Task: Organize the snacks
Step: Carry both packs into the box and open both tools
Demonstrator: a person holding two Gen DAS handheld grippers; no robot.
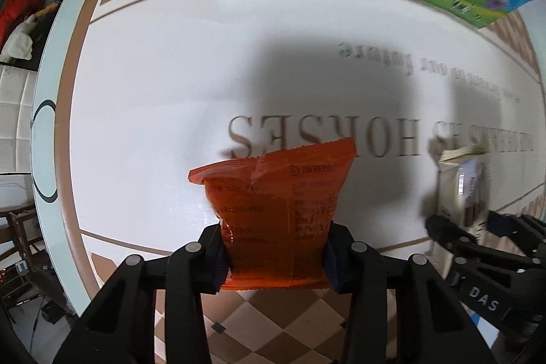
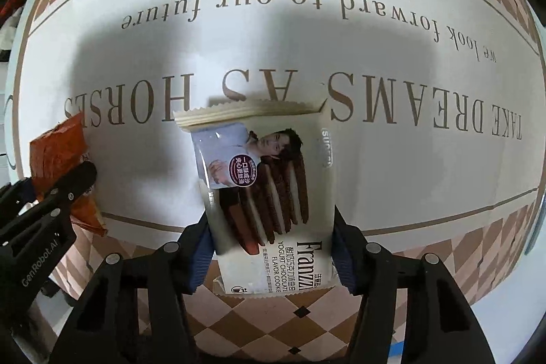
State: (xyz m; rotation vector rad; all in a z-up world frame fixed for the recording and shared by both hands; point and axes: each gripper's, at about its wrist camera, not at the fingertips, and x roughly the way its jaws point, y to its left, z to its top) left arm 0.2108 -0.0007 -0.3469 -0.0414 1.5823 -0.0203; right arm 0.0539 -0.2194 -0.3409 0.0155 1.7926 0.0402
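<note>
Above the mat (image 2: 409,63), left tongs (image 1: 274,256) clamp the orange packet (image 1: 273,214) and right tongs (image 2: 271,256) the cookie pack (image 2: 269,193), both lengthwise forward.

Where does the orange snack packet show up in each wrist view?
Left wrist: orange snack packet at lower centre, clamped in the left gripper.
Right wrist: same packet at the left edge.
Shared landmark: the HORSES lettering on the mat.

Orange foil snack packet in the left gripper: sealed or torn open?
Looks sealed. The orange foil snack packet shows an unbroken crimped top edge, nothing spilling, clamped between the left gripper fingers. Bottom seam is partly hidden.
</note>
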